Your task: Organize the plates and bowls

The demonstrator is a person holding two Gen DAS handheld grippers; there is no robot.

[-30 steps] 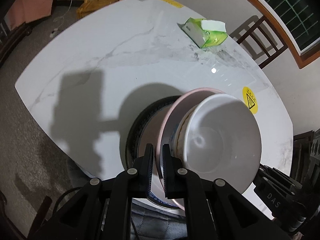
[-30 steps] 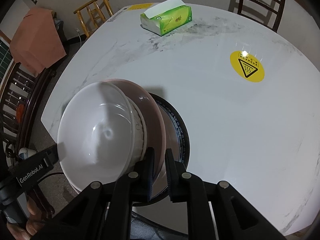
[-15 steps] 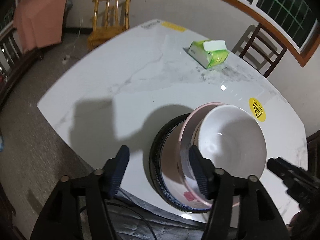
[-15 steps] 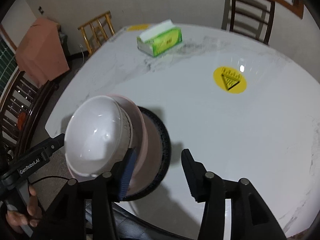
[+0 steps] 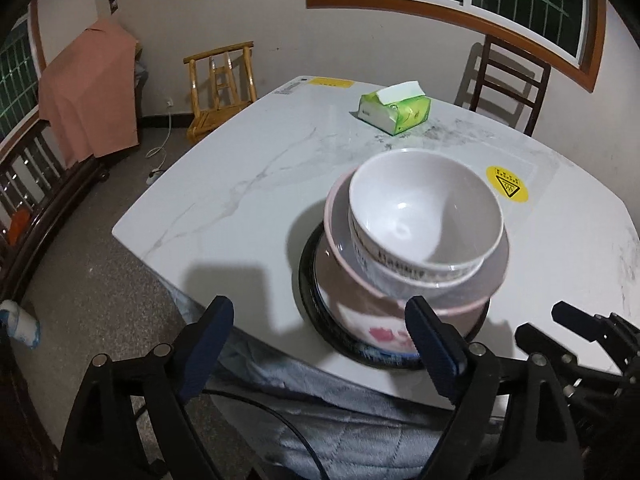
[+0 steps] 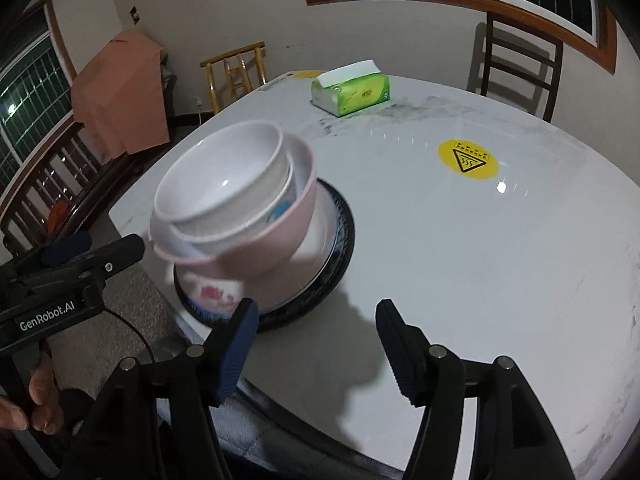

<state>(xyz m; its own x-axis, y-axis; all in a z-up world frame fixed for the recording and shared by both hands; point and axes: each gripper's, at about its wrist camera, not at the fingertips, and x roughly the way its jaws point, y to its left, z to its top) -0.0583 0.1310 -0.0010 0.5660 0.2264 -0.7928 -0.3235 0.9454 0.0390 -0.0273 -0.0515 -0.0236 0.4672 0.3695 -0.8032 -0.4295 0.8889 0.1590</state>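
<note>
Now the stack of dishes stands near the front edge of the white marble bench [image 5: 248,184], at about 6 o'clock on its top as the left wrist camera sees it. At the bottom lies a black-rimmed plate [image 5: 310,300] with a white plate [image 6: 320,248] bearing a red print on it. On these sits a pink bowl [image 5: 460,300], and inside the pink bowl nests a white bowl [image 5: 424,216]; a second white rim shows just under it, so there may be another bowl between, though I cannot tell for sure. The bowls lean a little rather than sitting square.

The left gripper [image 5: 320,348] has its jaws wide and opening, with nothing pressed between them; in its own view the blue pad on the right lies just in front of the pink bowl's lower wall, and whether it touches I cannot tell. The right gripper [image 6: 316,340] also has its jaws apart and opening, empty, with only bare bench top between them; the stack is at about 10 o'clock from it, clear of the pads. In the right wrist view the left gripper shows at 9 o'clock, held by a hand [image 6: 40,400] at the lower edge.

Far across the bench, at 12 o'clock, lies a green tissue box [image 5: 396,112]. A round yellow warning sticker [image 6: 468,160] is on the bench top at about 2 o'clock from the stack.
</note>
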